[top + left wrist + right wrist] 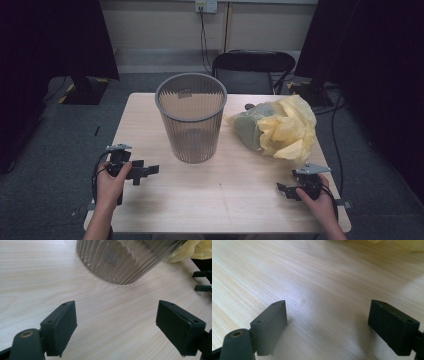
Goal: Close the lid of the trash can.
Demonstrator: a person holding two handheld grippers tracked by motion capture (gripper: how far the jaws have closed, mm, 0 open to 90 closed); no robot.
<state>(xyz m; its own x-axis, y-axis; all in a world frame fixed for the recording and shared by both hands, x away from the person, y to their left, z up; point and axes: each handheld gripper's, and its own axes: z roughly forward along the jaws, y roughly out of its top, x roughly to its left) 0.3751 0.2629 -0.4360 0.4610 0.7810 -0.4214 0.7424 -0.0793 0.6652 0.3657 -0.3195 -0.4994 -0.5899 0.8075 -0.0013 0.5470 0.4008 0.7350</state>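
tools resting wide open and empty on the desk: left tool, right tool. bag is lying beside the bin, not yet fitted.

You're in a lab-like recording room — black curtains hang on both sides, stand bases sit on grey carpet, and a cable runs to a wall socket — with a folding chair behind one bare wooden table.
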